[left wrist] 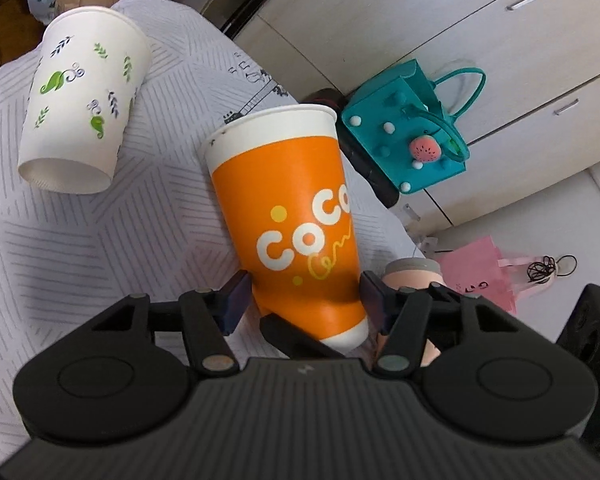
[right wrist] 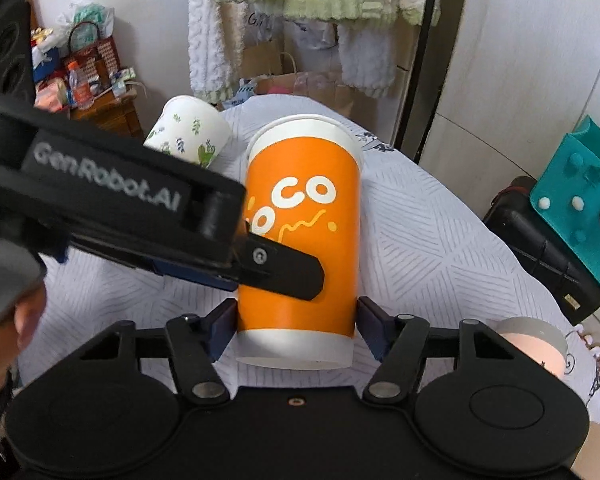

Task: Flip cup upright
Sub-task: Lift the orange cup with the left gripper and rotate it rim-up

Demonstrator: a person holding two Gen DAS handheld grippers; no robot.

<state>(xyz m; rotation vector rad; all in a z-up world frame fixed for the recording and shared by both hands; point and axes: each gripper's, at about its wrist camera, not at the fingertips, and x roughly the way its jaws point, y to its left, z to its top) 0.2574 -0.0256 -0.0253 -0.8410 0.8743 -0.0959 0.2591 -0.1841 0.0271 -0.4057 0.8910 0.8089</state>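
Observation:
An orange paper cup [left wrist: 296, 216] marked "CoCo" is held tilted above the table, rim away from the cameras. My left gripper [left wrist: 304, 300] has its pads against the cup's lower sides near the base. My right gripper [right wrist: 296, 320] also has its pads on both sides of the same cup [right wrist: 300, 236] near its base. The left gripper's finger [right wrist: 284, 268] crosses the cup's front in the right wrist view. A white cup with green leaf print [left wrist: 86, 100] lies on its side at the far left, base toward me; it also shows in the right wrist view [right wrist: 188, 132].
The table wears a grey-patterned white cloth [left wrist: 80, 248]. A teal bag [left wrist: 408, 136] and a black case [right wrist: 540, 248] stand right of the table. A pink bag [left wrist: 484, 276] lies on the floor. A pink jar [right wrist: 532, 344] sits at the near right.

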